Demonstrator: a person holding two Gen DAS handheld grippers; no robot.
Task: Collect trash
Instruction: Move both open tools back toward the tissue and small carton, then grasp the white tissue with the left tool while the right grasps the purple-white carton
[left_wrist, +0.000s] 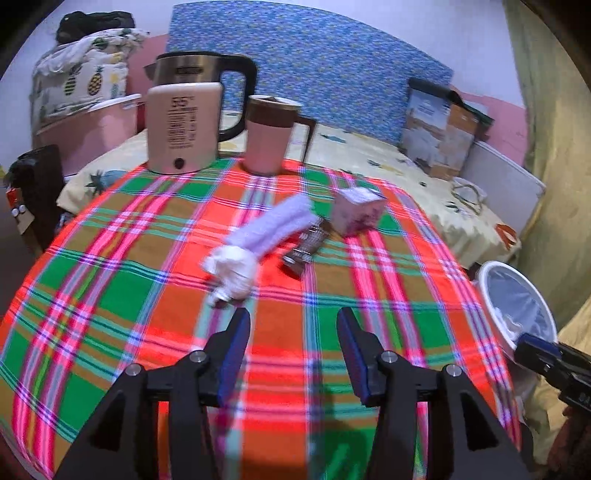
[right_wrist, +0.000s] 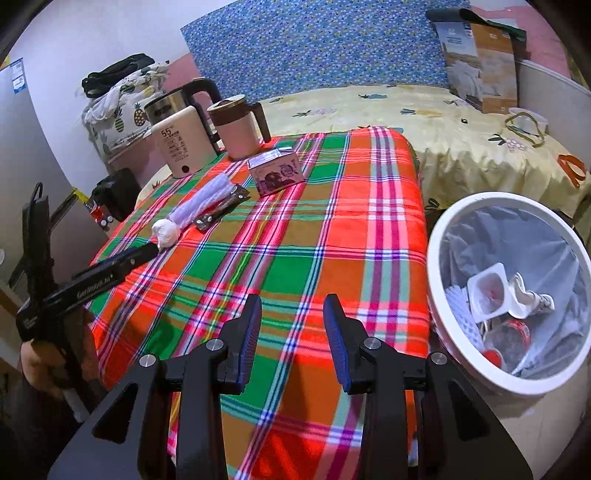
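Left gripper (left_wrist: 293, 325): nearest the lens, jaws spread wide, nothing between the blue pads; hovers low over the plaid tablecloth (left_wrist: 147, 288), aimed at the trash just ahead.

Right gripper (right_wrist: 292, 308): jaws likewise wide apart and empty; held over the near edge of the table, beside the bin.

Crumpled white tissue (left_wrist: 232, 273): on the cloth, just beyond the left fingertips. Uncollected.

Pale purple foam sleeve (left_wrist: 275, 227): lies diagonally, one end touching the tissue. Uncollected.

Dark foil wrapper (left_wrist: 306, 245): flat on the cloth, partly under the sleeve. Uncollected.

Small printed carton (left_wrist: 356, 214): stands just beyond the wrapper, toward the far edge. Whether it is empty cannot be told; probably trash.

Trash bin (right_wrist: 436, 258): white rim, grey liner, on the floor at the table's right side. Holds a white yogurt cup (right_wrist: 487, 291), a piece of white foam netting, a crumpled white scrap and something red-lidded.

Kettle (left_wrist: 205, 79), cream appliance (left_wrist: 181, 125), pink mug (left_wrist: 267, 136): far edge of the table, presumably to stay.

Status, as judged: partly done. Several pieces are binned; three or four are left on the table, the tissue being the nearest for the left gripper.
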